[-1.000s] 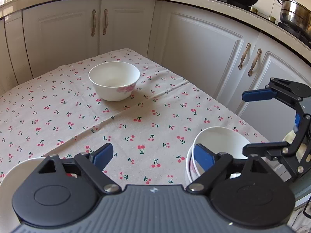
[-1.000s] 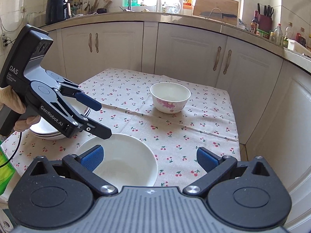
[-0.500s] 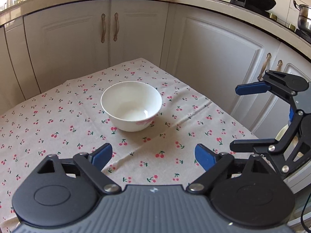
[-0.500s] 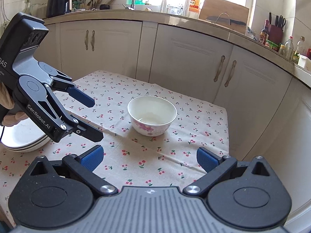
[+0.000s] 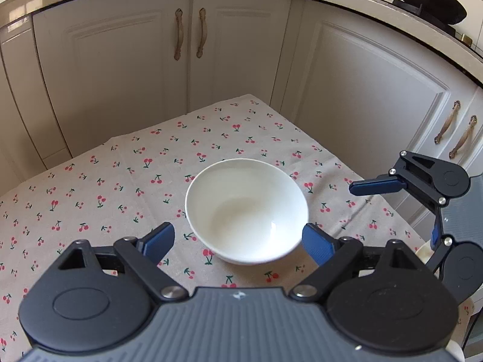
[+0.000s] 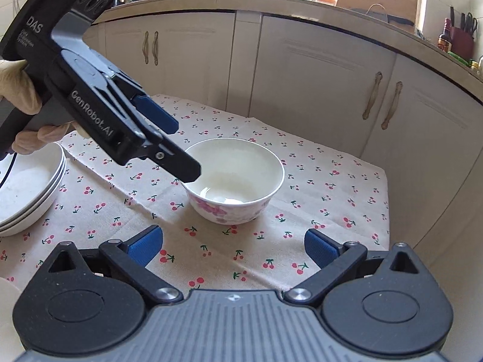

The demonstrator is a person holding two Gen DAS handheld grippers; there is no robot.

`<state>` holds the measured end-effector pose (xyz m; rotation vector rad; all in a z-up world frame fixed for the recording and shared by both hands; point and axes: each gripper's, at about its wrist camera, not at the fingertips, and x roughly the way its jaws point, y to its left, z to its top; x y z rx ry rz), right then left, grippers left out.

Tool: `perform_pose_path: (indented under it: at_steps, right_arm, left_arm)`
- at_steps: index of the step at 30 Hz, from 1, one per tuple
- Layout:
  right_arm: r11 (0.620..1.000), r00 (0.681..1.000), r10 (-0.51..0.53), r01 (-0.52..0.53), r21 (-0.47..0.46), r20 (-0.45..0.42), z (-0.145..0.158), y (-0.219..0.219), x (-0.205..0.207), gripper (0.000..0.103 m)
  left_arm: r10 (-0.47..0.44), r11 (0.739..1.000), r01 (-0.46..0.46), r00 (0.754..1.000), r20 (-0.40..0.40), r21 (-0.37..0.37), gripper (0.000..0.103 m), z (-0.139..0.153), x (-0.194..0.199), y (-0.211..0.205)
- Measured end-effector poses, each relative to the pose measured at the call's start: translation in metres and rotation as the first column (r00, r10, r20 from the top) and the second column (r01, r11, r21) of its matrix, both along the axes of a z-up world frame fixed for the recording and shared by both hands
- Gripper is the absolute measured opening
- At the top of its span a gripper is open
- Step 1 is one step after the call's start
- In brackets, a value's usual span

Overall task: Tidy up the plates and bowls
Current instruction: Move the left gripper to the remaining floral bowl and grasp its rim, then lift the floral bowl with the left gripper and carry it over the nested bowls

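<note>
A white bowl [image 5: 246, 209] with a pink flower print [image 6: 234, 181] stands upright on the cherry-print tablecloth [image 5: 120, 181]. My left gripper [image 5: 238, 242] is open, its blue pads on either side of the bowl's near rim, not touching it. In the right wrist view its lower finger [image 6: 178, 163] overlaps the bowl's left rim. My right gripper [image 6: 234, 246] is open and empty, a little short of the bowl. It also shows in the left wrist view [image 5: 401, 211] at the right. A stack of white plates [image 6: 27, 193] sits at the table's left edge.
White kitchen cabinets [image 5: 187, 60] stand close behind the table on two sides. The table's far corner [image 5: 250, 99] and right edge [image 6: 386, 187] are near the bowl. A gloved hand [image 6: 18, 90] holds the left gripper.
Both grippers have moved forward across the table toward the flower-print bowl. The large bowl near the front edge has left both views. Both stayed open.
</note>
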<state>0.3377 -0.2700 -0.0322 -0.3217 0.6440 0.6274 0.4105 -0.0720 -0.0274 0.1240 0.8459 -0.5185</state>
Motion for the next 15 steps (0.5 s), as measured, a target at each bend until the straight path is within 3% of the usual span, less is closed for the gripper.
perform_pose_path:
  at_steps: [7, 15]
  right_arm:
    - [0.998, 0.998, 0.065, -0.065, 0.024, 0.001, -0.011, 0.011, 0.025, 0.095]
    - [0.997, 0.998, 0.07, -0.07, 0.024, -0.005, -0.019, 0.019, 0.041, 0.089]
  left_arm:
    - [-0.009, 1.0, 0.009, 1.0, -0.019, 0.02, 0.086, -0.012, 0.02, -0.009]
    - [-0.018, 1.0, 0.018, 0.999, -0.042, 0.0, 0.077, -0.024, 0.035, -0.011]
